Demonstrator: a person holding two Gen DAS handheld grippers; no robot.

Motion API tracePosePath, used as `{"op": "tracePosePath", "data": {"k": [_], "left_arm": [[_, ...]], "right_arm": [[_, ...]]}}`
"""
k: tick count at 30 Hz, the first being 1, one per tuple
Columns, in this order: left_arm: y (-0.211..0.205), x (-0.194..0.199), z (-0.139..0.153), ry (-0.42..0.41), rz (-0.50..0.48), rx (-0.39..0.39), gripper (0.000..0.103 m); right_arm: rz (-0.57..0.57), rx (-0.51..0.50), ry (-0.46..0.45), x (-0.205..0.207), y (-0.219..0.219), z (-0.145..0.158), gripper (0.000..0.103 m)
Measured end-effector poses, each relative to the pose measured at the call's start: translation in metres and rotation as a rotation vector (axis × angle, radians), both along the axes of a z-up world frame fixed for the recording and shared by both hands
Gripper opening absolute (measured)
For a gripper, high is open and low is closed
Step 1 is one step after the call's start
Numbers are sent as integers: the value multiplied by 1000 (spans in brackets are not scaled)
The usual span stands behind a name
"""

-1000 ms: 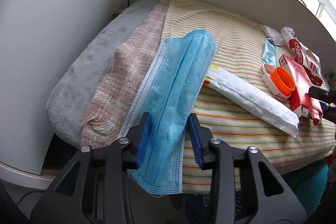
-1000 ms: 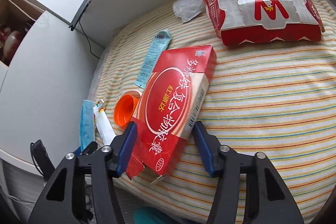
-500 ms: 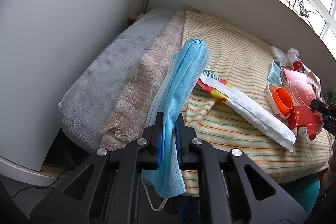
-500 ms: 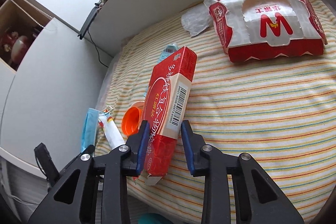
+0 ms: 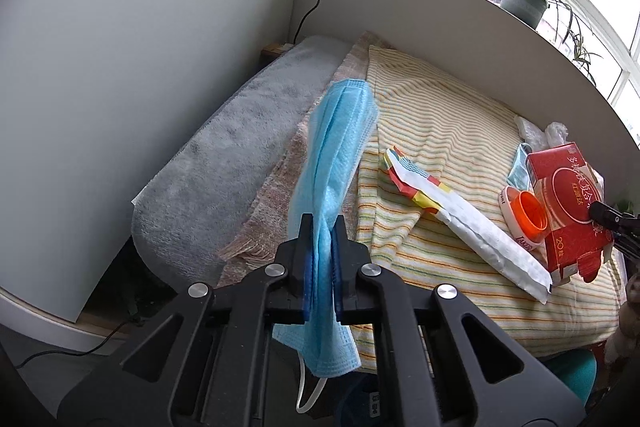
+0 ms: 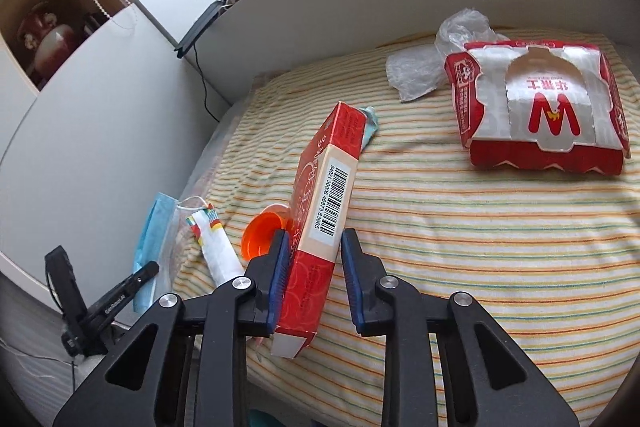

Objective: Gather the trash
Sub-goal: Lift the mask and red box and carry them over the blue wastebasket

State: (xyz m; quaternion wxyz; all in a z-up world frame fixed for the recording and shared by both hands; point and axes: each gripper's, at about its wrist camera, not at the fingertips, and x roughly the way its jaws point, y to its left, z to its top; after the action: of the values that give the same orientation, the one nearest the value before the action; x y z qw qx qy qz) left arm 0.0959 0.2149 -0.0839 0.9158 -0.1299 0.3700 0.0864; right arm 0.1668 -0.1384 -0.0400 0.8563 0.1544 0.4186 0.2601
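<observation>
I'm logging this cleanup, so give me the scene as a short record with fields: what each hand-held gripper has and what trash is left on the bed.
left hand-held gripper: shut on blue mask, lifted off the bed
right hand-held gripper: shut on red box, tilted on edge
surface: striped blanket
trash left: white wrapper, orange cup, teal sachet, W carton, clear plastic bag
W carton position: far right in the right wrist view, flat, apart from the red box
bin: not clearly visible

Left hand-held gripper (image 5: 320, 259): black frame, blue pads, silver screws; right hand-held gripper (image 6: 314, 277) alike.
</observation>
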Motion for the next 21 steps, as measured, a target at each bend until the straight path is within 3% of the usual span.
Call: {"op": "tracePosePath", "data": {"k": [7,13,21], "left_arm": [[-12,-8,16,-53,-25,-27,5],[-26,-15,24,-70,-53,-18,5],[-37,-26,23,-73,-63,-28,5]], "right_arm": [[61,-151,-156,-11,18,24,19],[66,-228,-229,-20,10,34,18],[121,-263,-179,-18,17,17,20]]}}
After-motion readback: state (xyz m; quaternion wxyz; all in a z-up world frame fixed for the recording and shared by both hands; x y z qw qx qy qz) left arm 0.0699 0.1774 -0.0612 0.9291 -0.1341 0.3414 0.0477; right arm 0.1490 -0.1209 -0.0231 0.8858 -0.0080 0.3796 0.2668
